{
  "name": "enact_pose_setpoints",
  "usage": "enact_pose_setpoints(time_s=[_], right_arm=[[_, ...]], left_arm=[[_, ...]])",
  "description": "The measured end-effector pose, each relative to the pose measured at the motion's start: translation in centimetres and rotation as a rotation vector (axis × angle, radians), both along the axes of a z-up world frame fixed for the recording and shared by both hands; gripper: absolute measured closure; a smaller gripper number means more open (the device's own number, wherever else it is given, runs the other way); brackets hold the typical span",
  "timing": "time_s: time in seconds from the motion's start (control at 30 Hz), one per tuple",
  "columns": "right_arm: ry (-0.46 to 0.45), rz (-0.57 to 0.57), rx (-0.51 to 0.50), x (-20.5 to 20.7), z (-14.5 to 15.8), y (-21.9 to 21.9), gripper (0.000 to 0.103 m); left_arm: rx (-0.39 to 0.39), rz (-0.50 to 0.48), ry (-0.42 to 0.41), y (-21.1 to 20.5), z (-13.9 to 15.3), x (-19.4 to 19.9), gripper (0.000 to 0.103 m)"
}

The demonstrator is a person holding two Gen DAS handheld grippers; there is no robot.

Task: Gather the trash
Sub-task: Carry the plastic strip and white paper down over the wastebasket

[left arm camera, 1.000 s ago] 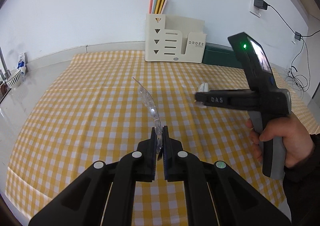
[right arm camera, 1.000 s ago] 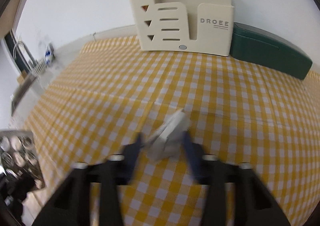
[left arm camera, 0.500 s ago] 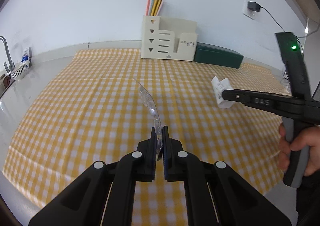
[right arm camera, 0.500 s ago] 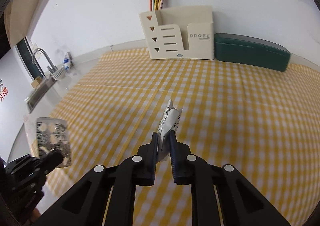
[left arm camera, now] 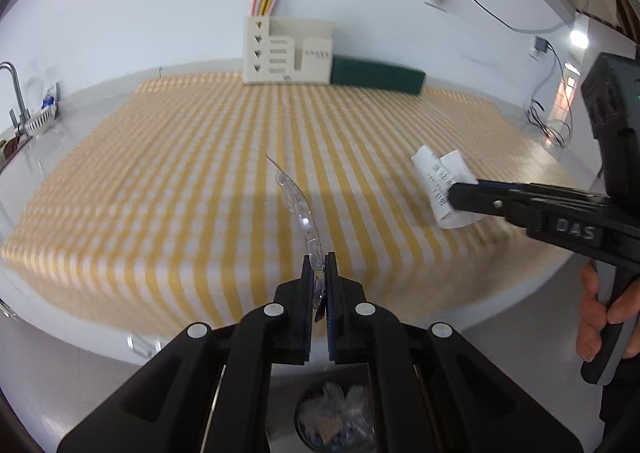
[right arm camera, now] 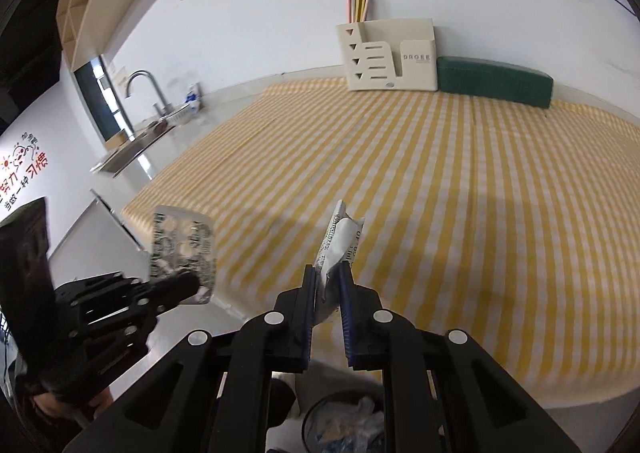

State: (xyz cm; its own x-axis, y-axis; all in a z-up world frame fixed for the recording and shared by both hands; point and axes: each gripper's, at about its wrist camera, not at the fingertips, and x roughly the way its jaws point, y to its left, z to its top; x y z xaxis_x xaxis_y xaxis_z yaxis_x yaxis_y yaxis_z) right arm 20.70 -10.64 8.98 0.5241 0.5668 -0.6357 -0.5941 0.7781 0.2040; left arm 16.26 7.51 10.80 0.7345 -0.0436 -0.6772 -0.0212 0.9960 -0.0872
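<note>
Gripping an empty blister pack [left arm camera: 298, 209], my left claw [left arm camera: 319, 265] is clamped tight on its lower edge, so the clear, bubbled strip curves up and away from the pads. From my right wrist view the same pack [right arm camera: 182, 249] shows its foil face, held out past the near edge of the bench [right arm camera: 500, 393].

My right claw [right arm camera: 327, 273] is clenched on a crumpled paper receipt [right arm camera: 340, 241]; its jaws have just been closing, and the paper stands up between the pads. In the left wrist view that receipt [left arm camera: 442, 181] sticks out of the black fingers over the right part of the yellow checked cloth [left arm camera: 200, 193], with my right hand [left arm camera: 600, 317] wrapped round the handle.

Below both claws, on the floor in front of the bench, a round bin [right arm camera: 344, 425] shows between the arms, with crumpled wrappers inside. At the back of the bench a cream desk organiser [right arm camera: 388, 57] stands against the wall, just beside a dark green case [right arm camera: 494, 83].
</note>
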Motion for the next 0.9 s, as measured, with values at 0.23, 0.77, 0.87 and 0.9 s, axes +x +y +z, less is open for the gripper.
enact_pose_setpoints(time_s=[0.23,0.77,0.87,0.9], right_arm=[[0.04,0.023,0.036,-7.8,-2.3,-2.9,0.087],[0.281,0.022,-0.016,-14.6,-16.6,-4.3,0.086],[0.337,0.003,-0.029,-14.0,-19.3,-4.4,0.086],[0.354,-0.002,-0.03,-13.7,-20.2,-4.5,0.086]], left_arm=[[-0.038,-0.05,0.032,-1.4,-3.4,-6.6,0.097],[-0.114,-0.038,0.236,-3.1,-16.7,-12.5,0.097],[-0.128,-0.045,0.288,-3.4,-19.5,-12.2,0.097],[-0.133,-0.049,0.306,-3.6,-20.6,-12.1,0.097]])
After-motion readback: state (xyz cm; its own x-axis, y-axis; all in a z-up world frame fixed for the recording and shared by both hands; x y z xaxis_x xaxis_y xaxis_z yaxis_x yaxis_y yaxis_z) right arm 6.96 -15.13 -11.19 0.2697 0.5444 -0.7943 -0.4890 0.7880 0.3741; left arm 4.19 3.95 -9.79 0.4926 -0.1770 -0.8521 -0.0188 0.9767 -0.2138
